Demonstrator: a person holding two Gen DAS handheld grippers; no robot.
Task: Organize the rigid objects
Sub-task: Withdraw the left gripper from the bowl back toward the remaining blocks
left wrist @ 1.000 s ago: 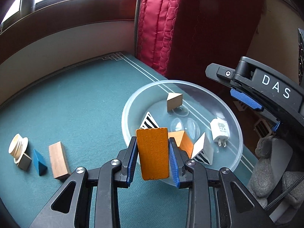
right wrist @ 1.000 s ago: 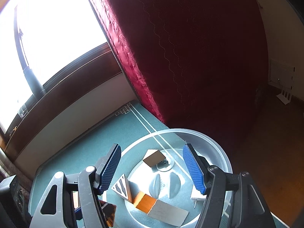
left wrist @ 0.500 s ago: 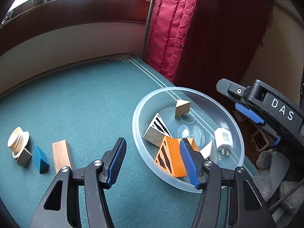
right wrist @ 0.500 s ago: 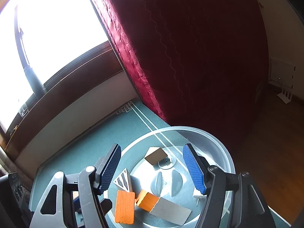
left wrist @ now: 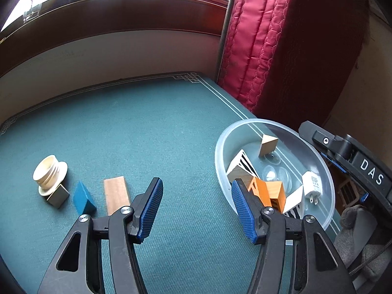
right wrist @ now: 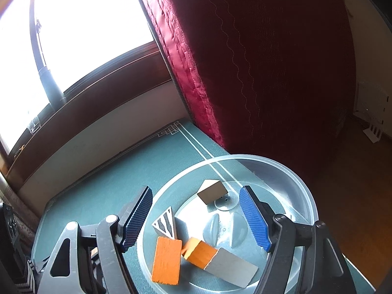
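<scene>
Left gripper jaws apart, nothing between the blue pads, hanging over bare teal mat just left of the clear bowl; jaws have just been opening. Right gripper also spread wide and empty, jaws have just been opening further, positioned over the bowl with its left pad outside the rim and its right pad above the bowl's inside. In the bowl, nearest first: flat orange block leaning on the near wall, an orange-and-grey block beside it, a striped black-white wedge, a white plug adapter, and a tan wedge toward the far side. Loose on the mat to the left: plain wooden plank, blue wedge, small grey cube touching a cream spool. Behind: red quilted curtain, window sill.
</scene>
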